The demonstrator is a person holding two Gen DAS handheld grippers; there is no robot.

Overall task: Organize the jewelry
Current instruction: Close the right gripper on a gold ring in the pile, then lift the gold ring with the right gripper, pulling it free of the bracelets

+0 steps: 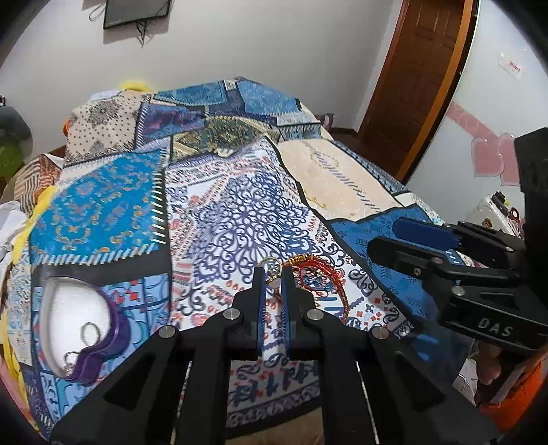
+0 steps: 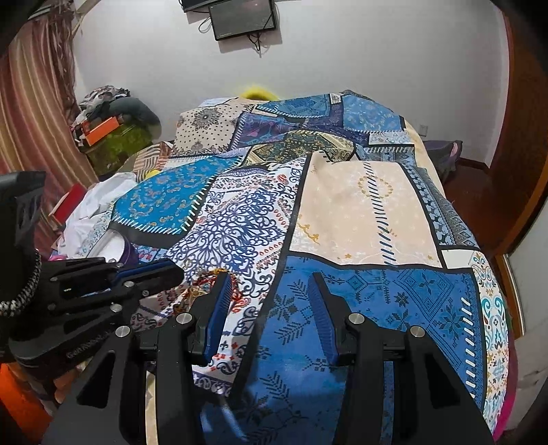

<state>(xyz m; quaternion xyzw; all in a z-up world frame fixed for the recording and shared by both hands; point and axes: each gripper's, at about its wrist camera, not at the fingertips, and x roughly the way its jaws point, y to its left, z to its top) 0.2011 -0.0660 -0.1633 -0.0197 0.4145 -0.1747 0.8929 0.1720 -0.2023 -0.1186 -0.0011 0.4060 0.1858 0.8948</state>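
Two grippers hover over a patchwork bedspread (image 1: 113, 205). Left gripper (image 1: 274, 274) pinches a gold ring (image 1: 273, 270) beside a red bracelet (image 1: 322, 277). Right gripper (image 2: 270, 284) gapes, unladen.

Both cameras sit low and close over the patchwork bedspread (image 1: 239, 212), looking along it toward the far white wall and the wall-mounted screen (image 1: 137, 12). The left wrist view looks from nearer the bedspread's left side, the right wrist view from nearer its right, over the blue patch. They share the bedspread's middle, and each catches the other gripper at its edge
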